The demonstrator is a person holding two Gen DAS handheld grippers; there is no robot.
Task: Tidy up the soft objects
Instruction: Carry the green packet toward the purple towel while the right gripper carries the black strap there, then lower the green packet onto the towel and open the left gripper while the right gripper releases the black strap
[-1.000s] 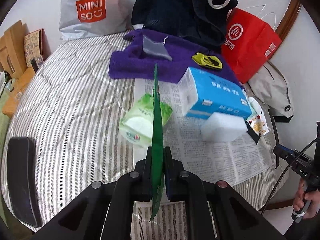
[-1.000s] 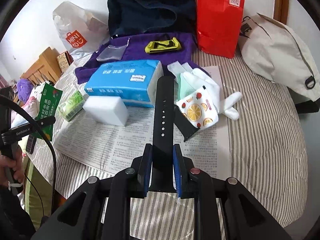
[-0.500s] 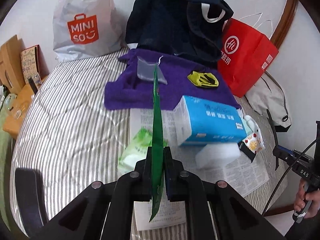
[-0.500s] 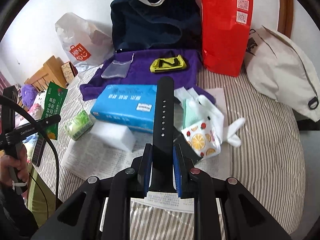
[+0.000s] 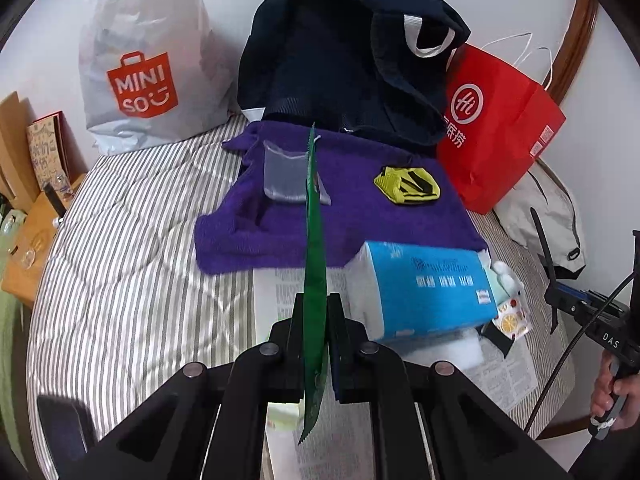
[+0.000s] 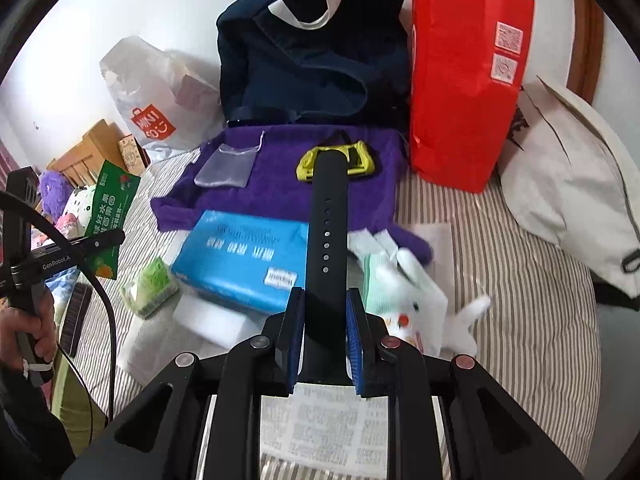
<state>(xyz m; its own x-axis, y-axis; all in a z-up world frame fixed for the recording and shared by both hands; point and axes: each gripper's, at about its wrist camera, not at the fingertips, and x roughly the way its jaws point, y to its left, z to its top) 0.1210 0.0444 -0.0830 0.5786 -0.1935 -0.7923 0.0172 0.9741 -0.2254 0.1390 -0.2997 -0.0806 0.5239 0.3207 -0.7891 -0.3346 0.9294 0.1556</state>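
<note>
My left gripper [image 5: 316, 322] is shut on a flat green packet [image 5: 314, 240], held edge-on above the bed; the packet also shows in the right wrist view [image 6: 112, 216]. My right gripper [image 6: 325, 312] is shut on a black watch strap [image 6: 327, 220] that points toward the purple towel [image 6: 280, 184]. On the towel lie a clear pouch [image 5: 290, 176] and a yellow-black item [image 5: 408, 186]. A blue tissue pack [image 5: 424, 292], a white sponge [image 6: 212, 320], a small green tissue pack [image 6: 150, 288], a white glove [image 6: 420, 292] and a fruit-print mask [image 5: 512, 316] lie on newspaper [image 6: 324, 428].
A dark blue bag [image 5: 344, 60], a red paper bag [image 5: 496, 128], a Miniso bag [image 5: 140, 64] and a beige bag [image 6: 572, 184] stand along the wall. The striped bedspread [image 5: 132, 256] stretches left. Wooden furniture [image 5: 24, 184] stands at the left edge.
Both grippers have risen and pulled back, still holding the packet and the strap. The towel and the bags now sit lower and nearer the middle of both views.
</note>
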